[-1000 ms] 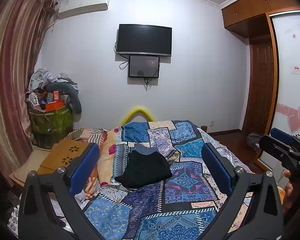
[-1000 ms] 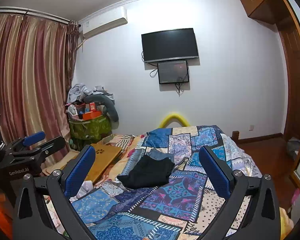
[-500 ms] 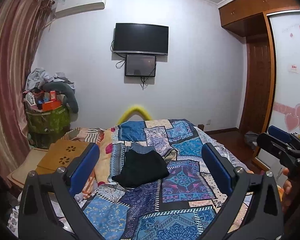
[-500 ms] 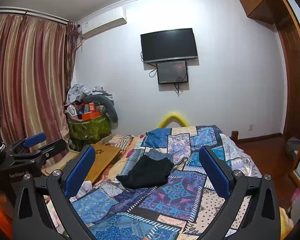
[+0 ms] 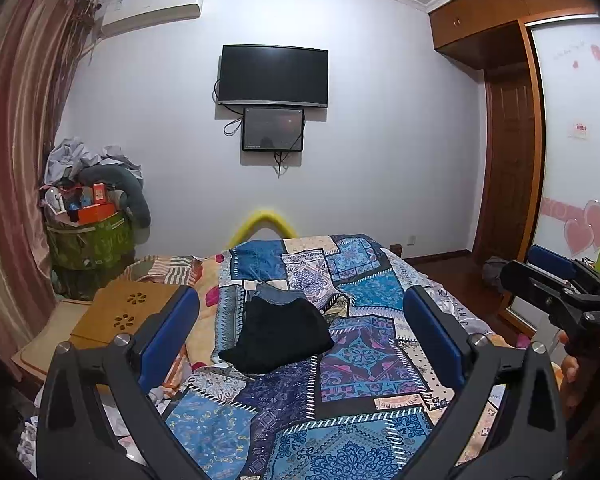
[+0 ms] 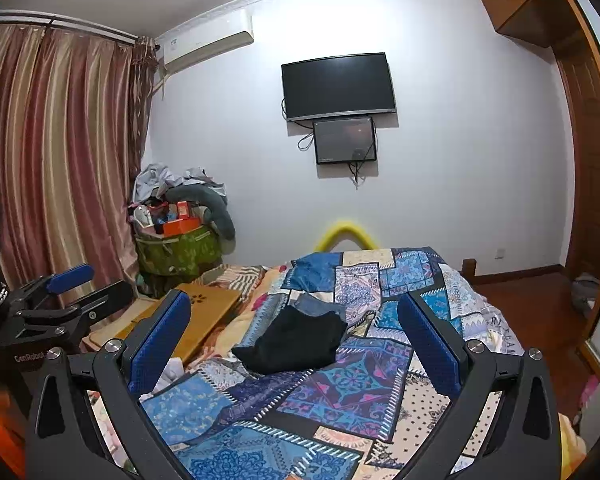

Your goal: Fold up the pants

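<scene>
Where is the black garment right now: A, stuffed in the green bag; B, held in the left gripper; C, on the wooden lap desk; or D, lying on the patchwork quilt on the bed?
D: the black garment lies on the patchwork quilt, untouched; the left gripper and the right gripper are both open and empty.

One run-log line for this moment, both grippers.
left gripper: open, empty | right gripper: open, empty | black pants: folded on quilt, over jeans | contact: none
</scene>
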